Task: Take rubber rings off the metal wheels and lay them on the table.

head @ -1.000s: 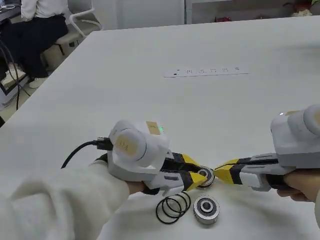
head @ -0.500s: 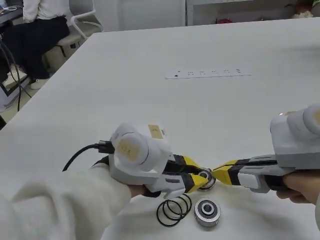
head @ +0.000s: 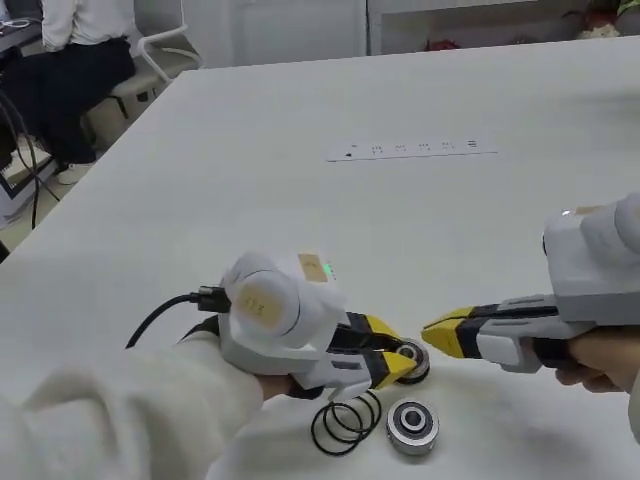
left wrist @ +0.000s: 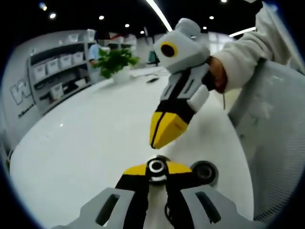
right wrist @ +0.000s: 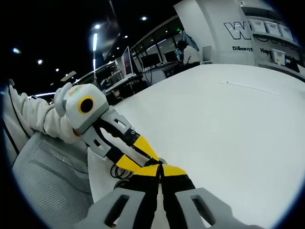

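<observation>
1. The left claw (head: 402, 356) is clamped on a wheel (head: 413, 360). In the left gripper view the wheel sits between the two yellow jaws, with its hub facing the camera.
2. The held wheel is at or just above the table (head: 300, 200). Whether it touches the surface cannot be told.
3. The right claw (head: 430, 328) has its jaws together, tips meeting in a point. It aims at the held wheel from the right and stands just beside it, apart from it.
4. In the right gripper view that claw's yellow jaws lie side by side with only a thin seam between them. The left claw enters this view from the left.
5. A second wheel (head: 412, 425) lies flat on the table, nearer the person than the held wheel and free of both claws.
6. Black rings (head: 345, 417) lie overlapped on the table, just left of the second wheel and under the body of the left claw.
7. A black cable (head: 160, 312) runs from the rear of the left unit across the table.
8. A white power strip (head: 412, 148) lies further back on the table, well apart from the work.
</observation>
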Action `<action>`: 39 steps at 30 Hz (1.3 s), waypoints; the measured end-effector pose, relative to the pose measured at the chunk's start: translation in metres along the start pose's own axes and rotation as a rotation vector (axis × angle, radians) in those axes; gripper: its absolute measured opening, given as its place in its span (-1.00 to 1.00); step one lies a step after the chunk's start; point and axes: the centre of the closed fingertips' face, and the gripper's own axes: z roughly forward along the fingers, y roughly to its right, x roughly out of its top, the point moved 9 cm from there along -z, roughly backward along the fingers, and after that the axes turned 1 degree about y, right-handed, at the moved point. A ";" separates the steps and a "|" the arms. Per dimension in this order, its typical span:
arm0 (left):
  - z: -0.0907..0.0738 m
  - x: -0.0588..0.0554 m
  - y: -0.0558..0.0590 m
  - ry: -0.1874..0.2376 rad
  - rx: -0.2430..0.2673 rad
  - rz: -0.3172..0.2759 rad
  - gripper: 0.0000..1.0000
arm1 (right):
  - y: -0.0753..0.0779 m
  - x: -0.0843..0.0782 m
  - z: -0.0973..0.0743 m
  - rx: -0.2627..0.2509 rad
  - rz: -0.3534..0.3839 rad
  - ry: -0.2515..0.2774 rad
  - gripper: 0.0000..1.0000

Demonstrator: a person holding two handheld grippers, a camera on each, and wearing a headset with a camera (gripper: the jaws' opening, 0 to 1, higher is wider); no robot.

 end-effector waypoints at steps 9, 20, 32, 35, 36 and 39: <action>-0.001 -0.001 -0.001 0.007 -0.004 -0.002 -0.72 | 0.000 -0.015 0.009 0.015 -0.127 -0.107 -0.84; -0.001 -0.003 -0.001 0.023 -0.007 -0.017 -0.73 | 0.002 -0.016 0.013 0.020 -0.193 -0.085 -0.71; -0.006 -0.004 0.002 0.026 -0.006 -0.007 -0.73 | 0.006 -0.012 0.007 -0.038 -0.121 -0.067 -1.00; -0.007 -0.004 0.002 0.026 -0.006 -0.007 -0.73 | 0.007 -0.006 0.001 -0.043 -0.041 -0.017 -1.00; -0.007 -0.004 0.002 0.027 -0.007 -0.006 -0.73 | 0.010 -0.005 0.001 -0.036 -0.011 0.000 -1.00; -0.006 -0.003 0.003 0.027 -0.006 -0.003 -0.73 | 0.008 -0.007 0.000 -0.040 -0.019 -0.008 -1.00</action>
